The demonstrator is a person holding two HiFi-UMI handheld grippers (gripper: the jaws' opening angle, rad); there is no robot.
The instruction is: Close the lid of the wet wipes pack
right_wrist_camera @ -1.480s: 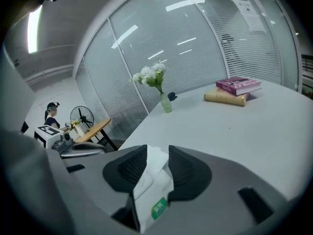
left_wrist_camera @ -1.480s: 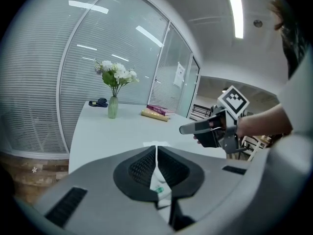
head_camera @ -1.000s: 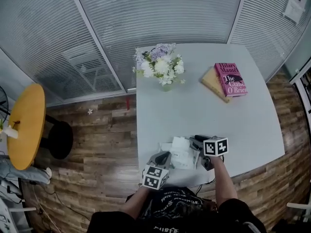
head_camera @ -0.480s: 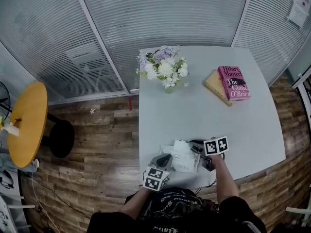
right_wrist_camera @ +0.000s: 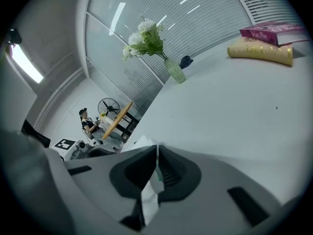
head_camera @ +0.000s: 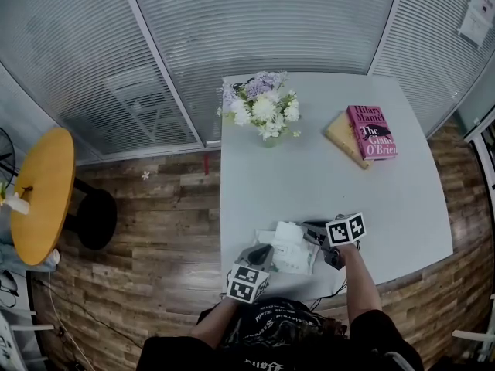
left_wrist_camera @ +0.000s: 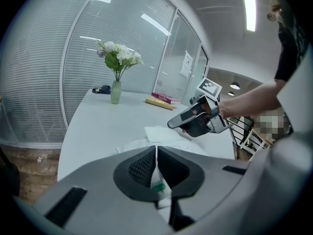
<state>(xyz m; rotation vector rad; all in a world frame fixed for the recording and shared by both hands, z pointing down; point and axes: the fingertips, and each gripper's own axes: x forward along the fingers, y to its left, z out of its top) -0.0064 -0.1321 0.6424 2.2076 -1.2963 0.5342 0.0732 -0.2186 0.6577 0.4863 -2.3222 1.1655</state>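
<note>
The wet wipes pack (head_camera: 290,253) lies at the near edge of the bench (head_camera: 309,168), right in front of the person and between the two grippers. A pale sheet or flap stands up from its top, so the lid does not look closed yet. The change is at the right gripper (head_camera: 313,230). Its jaws have just been closing from wide apart to almost together, and the right gripper view shows a thin white strip pinched between the pads. It looks like an edge of the pack, but I cannot tell whether it is lid flap, wrapper or a loose wipe. The left gripper (head_camera: 261,253) has its jaws pressed together on the opposite side of the pack, where a white edge with a small green mark sits between the pads. By my reading the pack is now gripped from both sides. With the left anchoring it, the right is probably placed to fold or press the flap down, and the closing itself is still to do. Farther off on the bench stand a vase of flowers (head_camera: 263,107) and a stack of books (head_camera: 370,130), both well apart from the work.
</note>
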